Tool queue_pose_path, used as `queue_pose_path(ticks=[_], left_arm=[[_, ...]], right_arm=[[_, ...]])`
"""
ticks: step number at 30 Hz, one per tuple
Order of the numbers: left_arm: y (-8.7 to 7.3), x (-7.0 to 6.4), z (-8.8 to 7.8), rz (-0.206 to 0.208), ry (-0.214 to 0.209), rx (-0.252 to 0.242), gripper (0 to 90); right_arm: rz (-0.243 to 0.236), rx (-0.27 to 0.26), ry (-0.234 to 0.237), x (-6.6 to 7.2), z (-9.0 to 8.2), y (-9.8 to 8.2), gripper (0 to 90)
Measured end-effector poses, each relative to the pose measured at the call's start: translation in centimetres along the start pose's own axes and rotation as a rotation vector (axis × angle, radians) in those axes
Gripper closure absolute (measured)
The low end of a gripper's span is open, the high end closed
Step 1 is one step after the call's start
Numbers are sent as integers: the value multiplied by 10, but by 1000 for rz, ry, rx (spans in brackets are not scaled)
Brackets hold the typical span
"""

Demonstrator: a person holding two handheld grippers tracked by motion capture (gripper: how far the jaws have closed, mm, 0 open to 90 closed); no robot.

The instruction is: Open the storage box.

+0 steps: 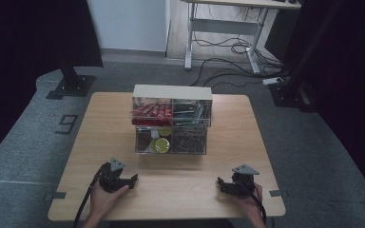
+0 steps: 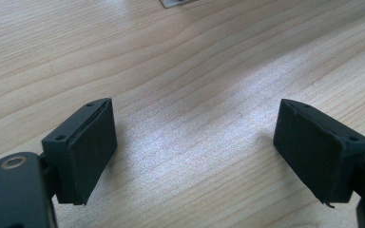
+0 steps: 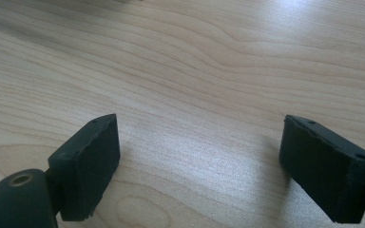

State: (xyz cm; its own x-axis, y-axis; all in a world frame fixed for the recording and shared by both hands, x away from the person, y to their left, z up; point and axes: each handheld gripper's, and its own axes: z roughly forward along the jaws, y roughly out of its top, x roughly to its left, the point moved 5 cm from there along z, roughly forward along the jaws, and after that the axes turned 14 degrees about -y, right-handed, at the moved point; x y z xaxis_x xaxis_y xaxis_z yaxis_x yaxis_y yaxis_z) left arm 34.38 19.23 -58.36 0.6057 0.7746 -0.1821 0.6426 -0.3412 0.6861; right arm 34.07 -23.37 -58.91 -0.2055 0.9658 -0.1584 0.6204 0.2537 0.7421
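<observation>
A clear two-tier organiser box point(image 1: 172, 121) stands at the middle of the wooden table point(image 1: 104, 128). Its upper tier holds red packets point(image 1: 151, 112) on the left and dark items on the right. The lower tier holds yellow-green round lids point(image 1: 162, 145) and a tangle of thin metal pieces point(image 1: 188, 141). My left gripper point(image 1: 134, 179) rests on the table near the front left, held by a hand, jaws pointing toward the centre. In the left gripper view the left gripper point(image 2: 194, 145) is open over bare wood. My right gripper point(image 1: 220, 183) rests at the front right, and the right gripper point(image 3: 199, 159) is open over bare wood.
Beyond the table stand a white desk frame point(image 1: 223, 28) with loose cables point(image 1: 237, 59) on the grey floor, and black stand bases point(image 1: 71, 85) left and right. Metal brackets point(image 1: 55, 195) sit at the table's front corners. Bare wood lies between the grippers and the organiser.
</observation>
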Motion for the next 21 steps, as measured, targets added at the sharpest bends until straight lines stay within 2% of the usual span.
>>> queue_pose_path(ticks=[17,21], left_arm=[[0,0,0,2,-2,-3,154],[0,2,-2,-8,10,-19,232]], right_arm=[[-7,-7,12,2,1,2,169],[-7,-10,12,3,1,3,175]])
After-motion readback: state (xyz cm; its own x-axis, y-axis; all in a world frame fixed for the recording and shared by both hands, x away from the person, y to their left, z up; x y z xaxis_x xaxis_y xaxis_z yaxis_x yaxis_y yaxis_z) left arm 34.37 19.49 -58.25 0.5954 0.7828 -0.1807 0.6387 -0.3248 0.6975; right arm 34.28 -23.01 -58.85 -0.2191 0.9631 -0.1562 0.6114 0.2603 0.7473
